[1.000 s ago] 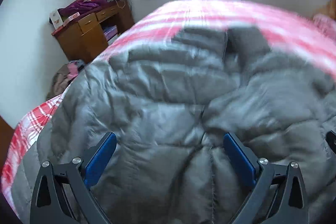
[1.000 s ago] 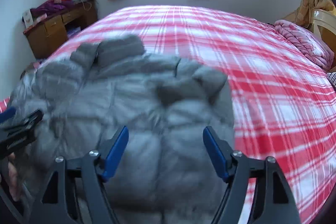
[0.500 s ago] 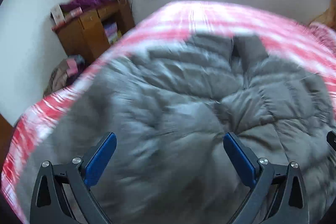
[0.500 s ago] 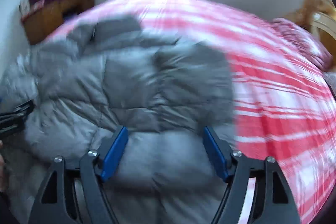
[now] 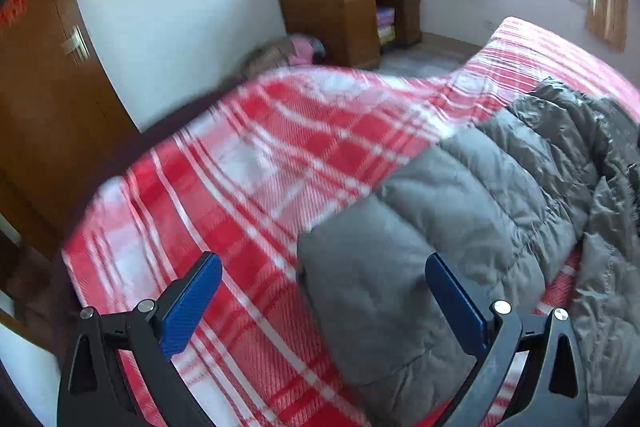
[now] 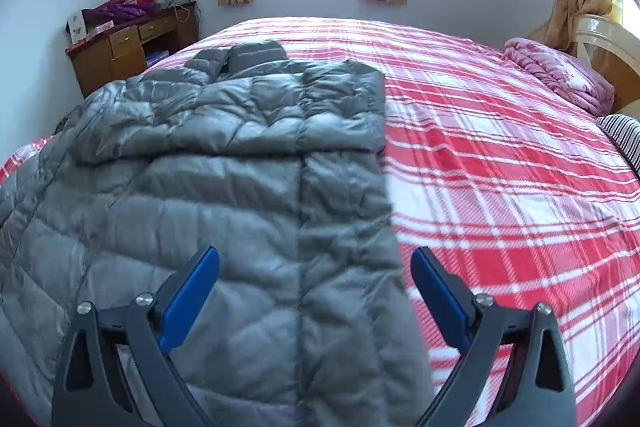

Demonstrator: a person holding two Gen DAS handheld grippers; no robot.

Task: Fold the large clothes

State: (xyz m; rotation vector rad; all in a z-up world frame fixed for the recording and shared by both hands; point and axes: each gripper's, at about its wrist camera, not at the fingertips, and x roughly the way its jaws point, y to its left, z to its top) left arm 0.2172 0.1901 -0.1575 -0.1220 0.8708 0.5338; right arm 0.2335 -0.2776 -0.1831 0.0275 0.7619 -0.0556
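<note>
Right wrist: grey jacket (image 6: 240, 155) under open right tool (image 6: 316, 283), untouched.

Both tongs are tipped forward and down. The left tongs (image 5: 322, 301) stand spread wide, blue pads clear of everything, nothing gripped. The right tongs (image 6: 316, 293) have just been opening and now gape wide too, with nothing pinched between the pads.

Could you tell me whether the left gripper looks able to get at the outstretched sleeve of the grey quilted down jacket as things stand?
Probably yes. The left gripper stands open, and the outstretched sleeve of the grey quilted down jacket lies flat on the red plaid bedspread, its cuff end between the blue pads with nothing over it.
</note>
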